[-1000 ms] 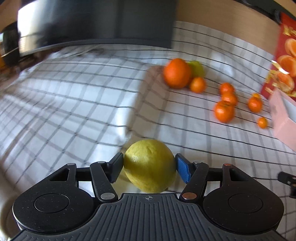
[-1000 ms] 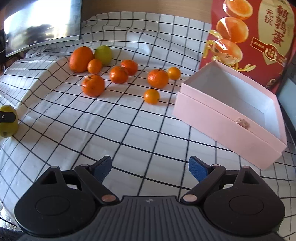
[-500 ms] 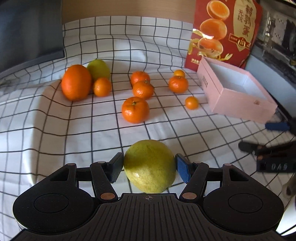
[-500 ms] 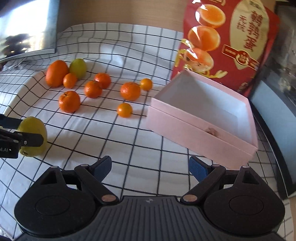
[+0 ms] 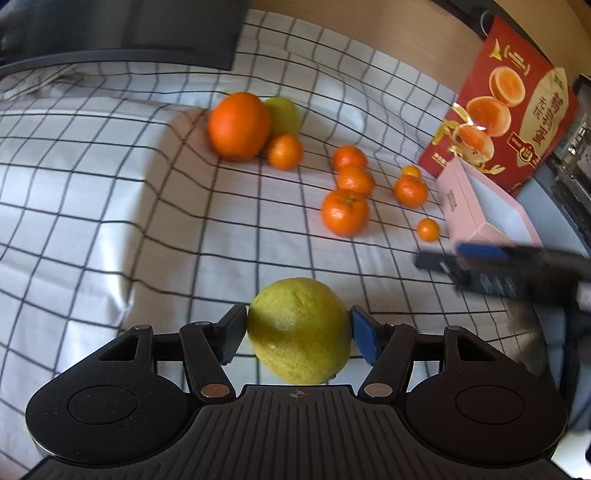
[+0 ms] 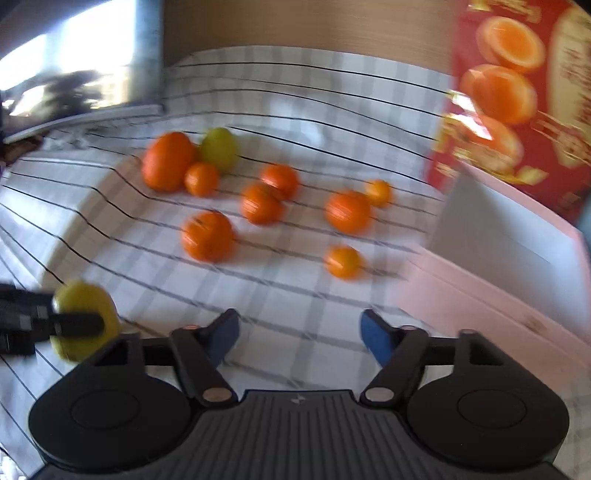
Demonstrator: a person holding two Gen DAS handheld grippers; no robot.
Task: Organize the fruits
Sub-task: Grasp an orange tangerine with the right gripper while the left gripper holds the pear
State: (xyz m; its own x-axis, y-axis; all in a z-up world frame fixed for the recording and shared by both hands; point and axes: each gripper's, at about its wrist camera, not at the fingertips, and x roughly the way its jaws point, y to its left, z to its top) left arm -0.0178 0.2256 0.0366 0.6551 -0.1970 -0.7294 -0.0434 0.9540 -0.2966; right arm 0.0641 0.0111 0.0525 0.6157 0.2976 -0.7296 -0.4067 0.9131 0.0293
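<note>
The pink box [image 5: 484, 218], against half a second ago, sits nearer the right frame edge, partly cut off. The left gripper [image 5: 299, 328] still pinches the yellow-green citrus [image 5: 299, 328], left of the box above the checked cloth [image 5: 110, 221]. The right gripper [image 6: 299, 332] is closing, nothing between its jaws. The right view is blurred.

We see a white cloth with a black grid [image 5: 110, 206] spread over the counter, bulging into a raised fold on its left side. At the far left a dark monitor [image 5: 122, 29] stands on the cloth; in the right wrist view its screen [image 6: 74, 62] shows bright reflections. Along the back runs a wooden wall panel [image 6: 295, 26]. A red printed package [image 5: 509, 122] stands upright at the far right, showing what may be halved eggs, though blur leaves us unsure.
</note>
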